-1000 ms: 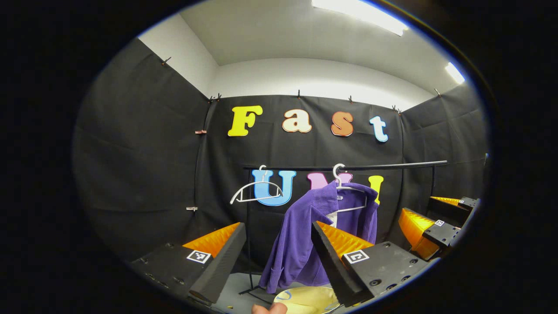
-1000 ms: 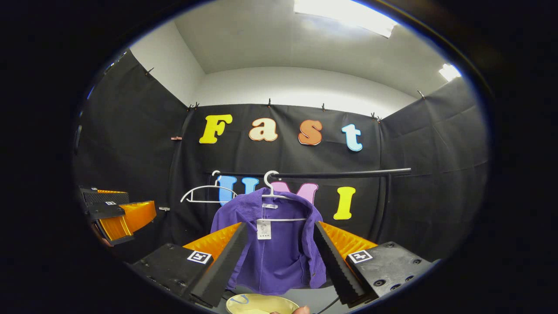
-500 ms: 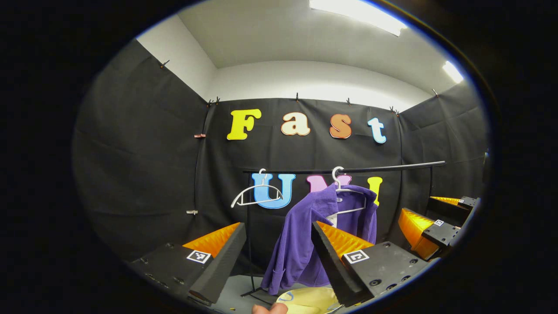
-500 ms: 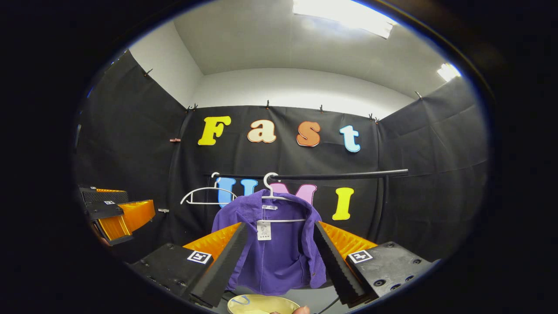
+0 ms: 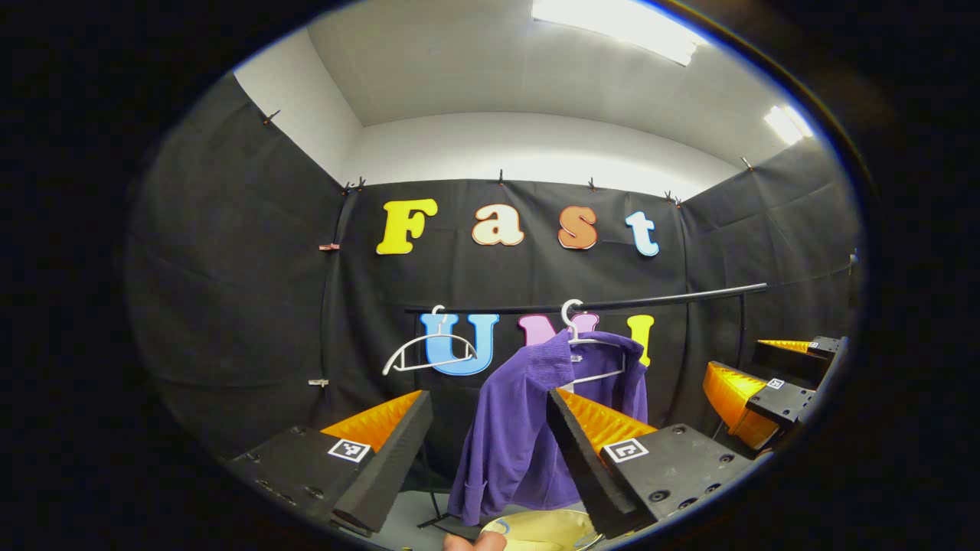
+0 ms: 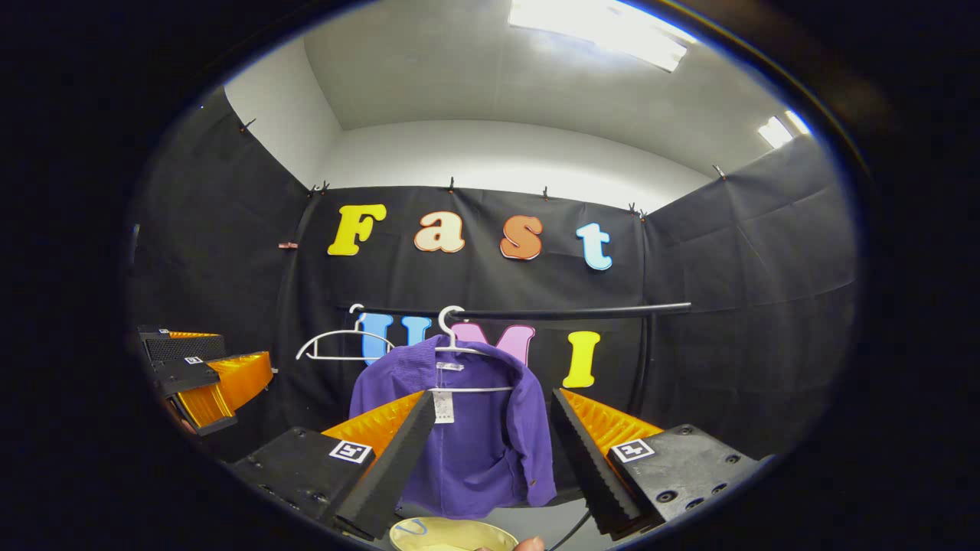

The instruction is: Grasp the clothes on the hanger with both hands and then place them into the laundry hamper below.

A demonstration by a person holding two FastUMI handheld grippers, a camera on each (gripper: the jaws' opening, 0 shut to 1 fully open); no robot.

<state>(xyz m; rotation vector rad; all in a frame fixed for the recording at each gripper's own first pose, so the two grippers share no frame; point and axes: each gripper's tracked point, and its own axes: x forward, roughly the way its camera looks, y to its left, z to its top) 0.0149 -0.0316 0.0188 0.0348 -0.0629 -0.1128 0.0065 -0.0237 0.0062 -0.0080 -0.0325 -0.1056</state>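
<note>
A purple shirt (image 5: 521, 428) (image 6: 475, 436) hangs on a white hanger (image 5: 586, 344) (image 6: 459, 352) from a black rail (image 5: 651, 298) (image 6: 566, 312). Below it sits a pale yellow hamper (image 5: 547, 528) (image 6: 448, 536), only its rim showing. My left gripper (image 5: 486, 451) is open and some way short of the shirt, which lies past its right finger (image 5: 574, 451). My right gripper (image 6: 486, 451) is open too, with the shirt framed between its fingers farther off. The right gripper (image 5: 758, 390) also appears at the right edge of the left gripper view, and the left gripper (image 6: 207, 375) at the left edge of the right gripper view.
An empty white hanger (image 5: 429, 352) (image 6: 341, 348) hangs on the rail left of the shirt. The rail's black upright (image 6: 639, 360) stands at the right. Part of a hand (image 5: 475, 542) shows at the bottom edge. Grey floor (image 5: 406, 524) lies under the rack.
Both views have drifted: the shirt, hangers and rail sit a little further left than a second ago. Both grippers stay open and the shirt hangs as before.
</note>
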